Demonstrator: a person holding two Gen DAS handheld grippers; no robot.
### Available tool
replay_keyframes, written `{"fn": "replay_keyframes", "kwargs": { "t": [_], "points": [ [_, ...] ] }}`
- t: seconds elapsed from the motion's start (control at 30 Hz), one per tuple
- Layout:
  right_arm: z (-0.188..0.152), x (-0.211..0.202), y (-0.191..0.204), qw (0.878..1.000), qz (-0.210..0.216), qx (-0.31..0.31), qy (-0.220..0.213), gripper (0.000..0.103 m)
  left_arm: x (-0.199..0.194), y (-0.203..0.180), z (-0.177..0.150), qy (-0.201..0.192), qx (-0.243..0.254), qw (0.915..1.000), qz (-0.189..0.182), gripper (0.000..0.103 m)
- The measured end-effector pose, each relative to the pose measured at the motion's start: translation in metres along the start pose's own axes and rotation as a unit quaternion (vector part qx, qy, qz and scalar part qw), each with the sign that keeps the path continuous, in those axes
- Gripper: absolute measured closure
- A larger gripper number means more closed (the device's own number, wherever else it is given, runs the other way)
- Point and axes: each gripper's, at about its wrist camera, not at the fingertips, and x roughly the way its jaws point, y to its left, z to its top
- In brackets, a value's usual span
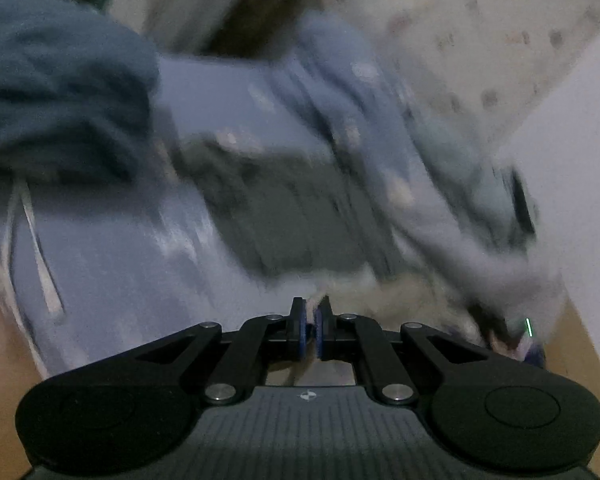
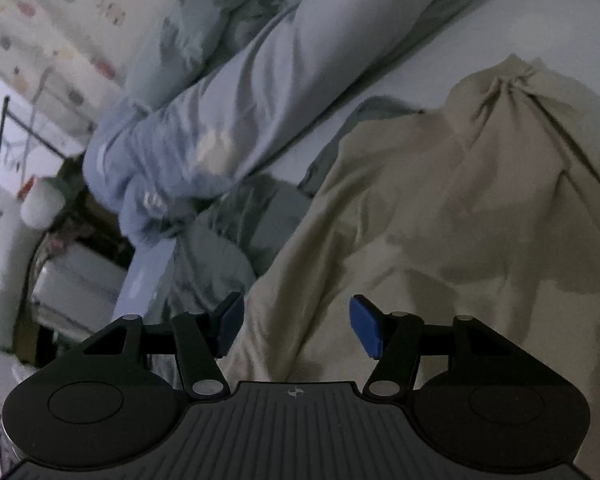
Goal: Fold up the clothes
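Note:
In the right wrist view a beige garment (image 2: 440, 208) lies crumpled on a white bed sheet (image 2: 452, 52), filling the centre and right. My right gripper (image 2: 296, 326) is open just above its near edge, with nothing between the blue pads (image 2: 364, 326). A grey-green garment (image 2: 224, 248) lies to the left of the beige one. The left wrist view is blurred. My left gripper (image 1: 310, 330) is shut on a thin edge of pale cloth (image 1: 384, 286). A grey-green garment (image 1: 284, 216) lies ahead of it.
A rolled light blue duvet (image 2: 260, 80) runs diagonally across the bed, also in the left wrist view (image 1: 112, 248). A dark teal cloth (image 1: 56, 92) sits at the upper left. A patterned curtain (image 2: 48, 28), a black rack (image 2: 4, 152) and white bundles (image 2: 20, 240) stand beside the bed.

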Motion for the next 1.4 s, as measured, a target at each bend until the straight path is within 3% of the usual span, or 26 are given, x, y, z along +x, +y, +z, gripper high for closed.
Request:
{"fn": "replay_keyframes", "kwargs": {
  "t": [0.1,0.2,0.33,0.53,0.6,0.67,0.7,0.77,0.87,1.0,1.07,1.2,1.4],
  "points": [
    [-0.008,-0.001,-0.003,1.000,0.008,-0.005,0.022,0.040,-0.016,-0.011,-0.022,0.039,0.017,0.9988,-0.025,0.096],
    [-0.020,-0.003,-0.005,0.999,0.022,-0.013,0.035,0.040,-0.036,-0.017,-0.029,0.041,0.014,0.9978,-0.049,0.096],
    [-0.037,-0.002,-0.008,0.998,0.047,-0.004,0.047,0.040,-0.058,-0.010,-0.018,0.016,-0.034,0.9963,-0.077,0.096],
    [-0.051,0.007,-0.019,0.993,0.074,0.081,0.032,0.039,-0.065,0.001,-0.001,-0.034,-0.084,0.9910,-0.099,0.095],
    [-0.052,0.013,-0.018,0.992,0.073,0.100,0.033,0.039,-0.063,-0.008,-0.002,-0.037,-0.053,0.9934,-0.095,0.095],
    [-0.049,0.009,-0.008,0.995,0.054,0.076,0.027,0.039,-0.059,-0.028,-0.010,-0.023,0.012,0.9939,-0.107,0.095],
    [-0.045,0.003,-0.002,0.997,0.049,0.056,0.016,0.039,-0.053,-0.037,-0.017,0.003,0.030,0.9911,-0.130,0.095],
    [-0.035,-0.012,0.007,0.999,0.034,0.015,-0.002,0.039,-0.035,-0.048,-0.036,0.074,0.024,0.9778,-0.195,0.095],
    [-0.020,-0.031,0.010,1.000,0.012,-0.022,-0.014,0.039,-0.014,-0.070,-0.067,0.194,0.070,0.9435,-0.259,0.095],
    [-0.005,-0.049,0.008,0.999,-0.011,-0.050,-0.012,0.039,0.004,-0.081,-0.101,0.286,0.081,0.9035,-0.309,0.095],
    [-0.005,-0.054,0.011,0.997,-0.024,-0.072,-0.009,0.039,0.012,-0.081,-0.111,0.302,0.085,0.8998,-0.303,0.095],
    [-0.007,-0.059,0.020,0.993,-0.045,-0.109,-0.007,0.039,0.029,-0.076,-0.129,0.322,0.080,0.9027,-0.274,0.095],
    [-0.015,-0.059,0.031,0.984,-0.074,-0.161,0.005,0.039,0.029,-0.068,-0.133,0.320,0.083,0.9063,-0.264,0.095]
  ]
}}
